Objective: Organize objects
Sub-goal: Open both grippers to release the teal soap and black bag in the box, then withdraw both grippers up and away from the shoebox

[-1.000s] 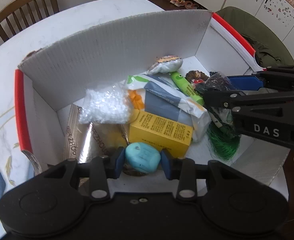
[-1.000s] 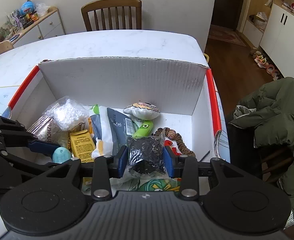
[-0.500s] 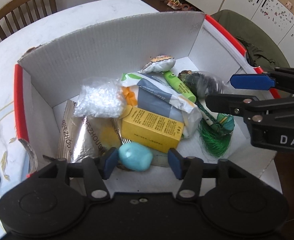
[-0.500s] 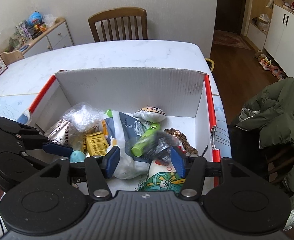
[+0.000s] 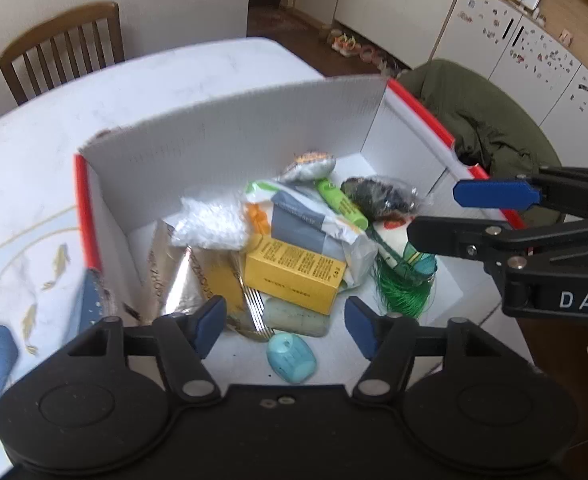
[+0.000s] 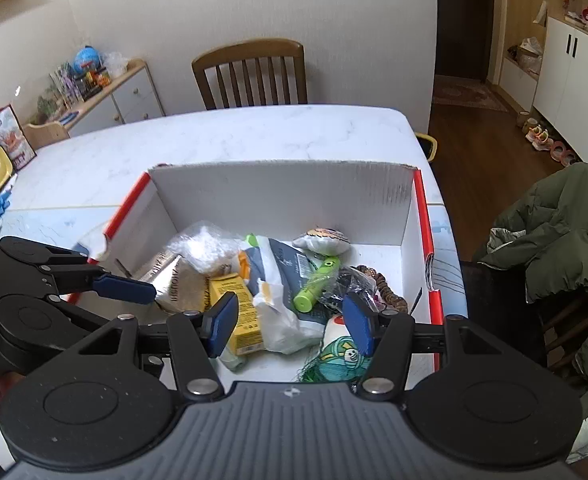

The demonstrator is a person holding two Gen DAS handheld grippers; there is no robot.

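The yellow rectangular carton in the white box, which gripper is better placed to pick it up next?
Probably the left gripper. It is open and points at the yellow rectangular carton, just beyond its fingertips. The right gripper, also open, sits nearer the green tube, with the carton off by its left fingertip.

White box (image 5: 234, 148) open on top, near side clear for entry; tall back wall blocks the far approach; floor crowded at centre by yellow carton (image 5: 294, 272), foil pouch (image 5: 178, 276), green tube (image 5: 341, 204) and grey-white bag (image 5: 313, 224); bare floor in near strip around blue oval piece (image 5: 292, 356); right gripper (image 5: 433, 216) crosses box's right side.
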